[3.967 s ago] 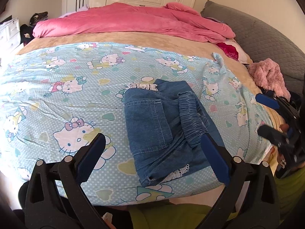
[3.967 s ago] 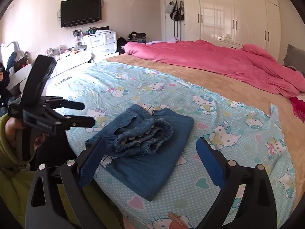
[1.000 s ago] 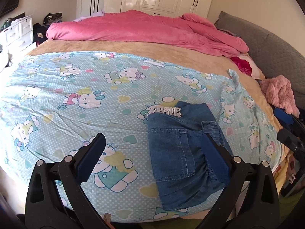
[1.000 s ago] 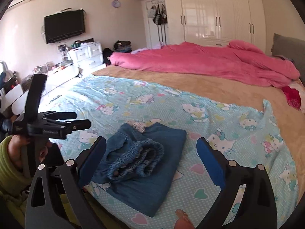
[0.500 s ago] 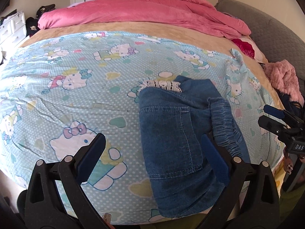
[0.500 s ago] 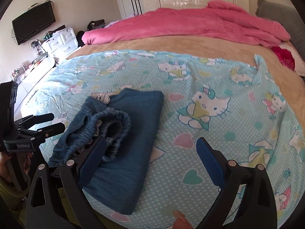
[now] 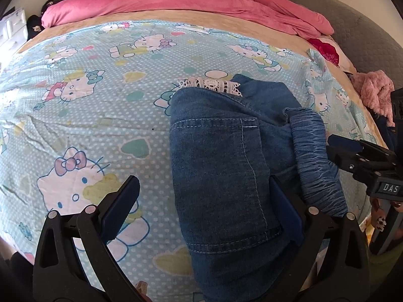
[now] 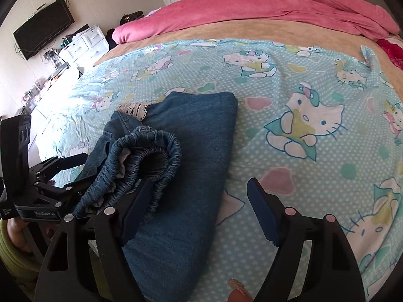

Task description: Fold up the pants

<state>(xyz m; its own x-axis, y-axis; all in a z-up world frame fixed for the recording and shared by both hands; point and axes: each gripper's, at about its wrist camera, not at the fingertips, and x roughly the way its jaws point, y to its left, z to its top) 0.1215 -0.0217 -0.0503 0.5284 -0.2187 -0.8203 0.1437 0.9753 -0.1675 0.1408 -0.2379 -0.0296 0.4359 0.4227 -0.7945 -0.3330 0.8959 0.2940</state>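
The folded blue denim pants (image 7: pixel 226 156) lie on the cartoon-print sheet (image 7: pixel 100 125) near the bed's front edge. A white lace hem (image 7: pixel 209 85) shows at their far end and the gathered elastic waistband (image 7: pixel 314 156) bunches along one side. My left gripper (image 7: pixel 204 201) hangs open low over the pants' near left edge, one finger above the denim. My right gripper (image 8: pixel 199 209) is open with its jaws closing. The pants (image 8: pixel 191 151) have their right edge between the jaws, and the left finger (image 8: pixel 136 206) rests against the waistband (image 8: pixel 151 151). No pad presses cloth.
A pink duvet (image 7: pixel 176 2) is heaped at the bed's far end, with a grey headboard (image 7: pixel 365 32) and a pink fluffy garment (image 7: pixel 372 90) at the right. White drawers (image 8: pixel 83 47) and a wall TV (image 8: pixel 42 30) stand beyond the bed's left side.
Both grippers have come down and tilted toward the pants, which now fill more of each view. The right gripper's jaws have narrowed. The pants lie as before.
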